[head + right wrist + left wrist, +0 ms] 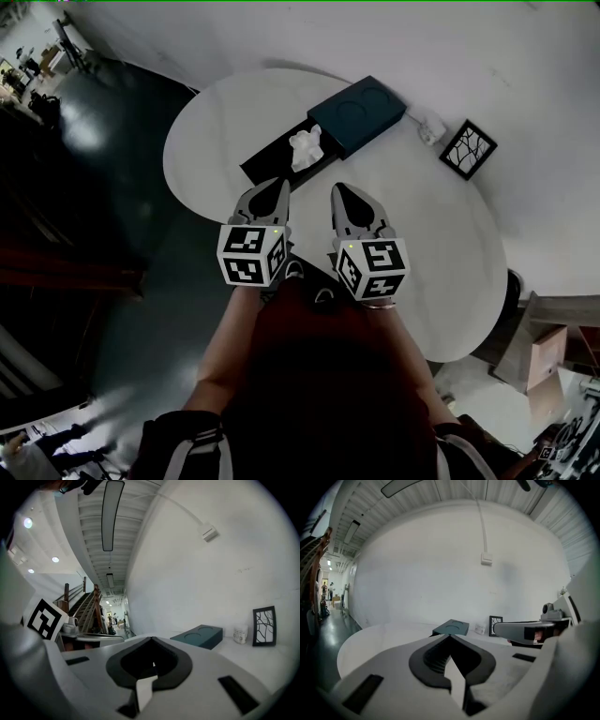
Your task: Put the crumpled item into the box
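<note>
One white table (216, 141): round top, set against a pale wall; carries every item listed below. In the left gripper view its rim (370, 639) curves off to the left.
Teal box (356, 114): lies flat at the far side of the table, two round recesses in its upper face. Visible beyond the jaw tips in the left gripper view (451, 627) and to the right of centre in the right gripper view (199, 636).
Black tray (267, 164): flat and dark, touching the near-left side of the teal box and running from it toward the table edge.
Left gripper (279, 187): held over the near part of the table, pointing at the tray. Jaws fully closed, tips meeting (450, 637); nothing between them.
Right gripper (337, 187): just beside the left gripper and parallel to it. Jaws fully closed (151, 639); nothing held.
Marker cubes: one on the rear of each gripper, left (251, 255) and right (372, 267).
Framed picture (468, 148): black frame with a branching line pattern, standing upright near the wall, right of the teal box (264, 626).
Crumpled item (307, 148): white, resting on the black tray at the end next to the teal box; apart from both grippers and ahead of them.
White container (430, 131): small, between the teal box and the framed picture (240, 633).
</note>
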Tool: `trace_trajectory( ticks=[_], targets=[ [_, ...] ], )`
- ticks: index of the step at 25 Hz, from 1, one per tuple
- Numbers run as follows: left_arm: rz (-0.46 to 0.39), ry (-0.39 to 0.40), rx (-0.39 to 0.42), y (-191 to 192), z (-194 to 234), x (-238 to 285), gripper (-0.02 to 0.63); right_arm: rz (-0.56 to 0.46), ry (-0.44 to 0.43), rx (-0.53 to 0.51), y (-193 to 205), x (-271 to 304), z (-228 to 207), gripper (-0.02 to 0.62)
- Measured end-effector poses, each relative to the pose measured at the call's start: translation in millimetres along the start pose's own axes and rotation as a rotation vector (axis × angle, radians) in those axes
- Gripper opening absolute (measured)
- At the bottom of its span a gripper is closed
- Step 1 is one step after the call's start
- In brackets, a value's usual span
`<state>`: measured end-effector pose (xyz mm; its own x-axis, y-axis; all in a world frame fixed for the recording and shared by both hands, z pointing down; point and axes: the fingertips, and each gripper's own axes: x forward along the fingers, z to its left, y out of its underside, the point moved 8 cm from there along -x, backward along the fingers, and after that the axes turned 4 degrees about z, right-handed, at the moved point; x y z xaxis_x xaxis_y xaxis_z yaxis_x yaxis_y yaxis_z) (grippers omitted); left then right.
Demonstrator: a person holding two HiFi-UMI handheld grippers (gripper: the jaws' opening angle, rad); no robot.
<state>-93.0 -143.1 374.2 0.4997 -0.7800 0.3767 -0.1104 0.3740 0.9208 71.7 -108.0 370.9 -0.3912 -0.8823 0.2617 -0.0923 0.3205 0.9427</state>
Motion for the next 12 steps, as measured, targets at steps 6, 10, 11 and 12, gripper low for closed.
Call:
trace_trajectory(
  ticks=[6, 10, 11, 12],
  targets=[
    [-0.023, -0.017, 0.008, 2, -7, -17, 0.023, -0.009, -0.017, -0.031, 1, -9, 6, 0.014],
    [-0.031, -0.02, 0.01, 5, -11, -26, 0.023, -0.015, -0.028, -0.037, 2, -15, 11, 0.014],
    [-0.033, -0.02, 0.011, 5, -12, -28, 0.023, -0.017, -0.029, -0.038, 3, -17, 12, 0.014],
    [-0.036, -0.02, 0.012, 6, -13, -30, 0.023, -0.017, -0.029, -0.039, 4, -19, 13, 0.014]
  ],
)
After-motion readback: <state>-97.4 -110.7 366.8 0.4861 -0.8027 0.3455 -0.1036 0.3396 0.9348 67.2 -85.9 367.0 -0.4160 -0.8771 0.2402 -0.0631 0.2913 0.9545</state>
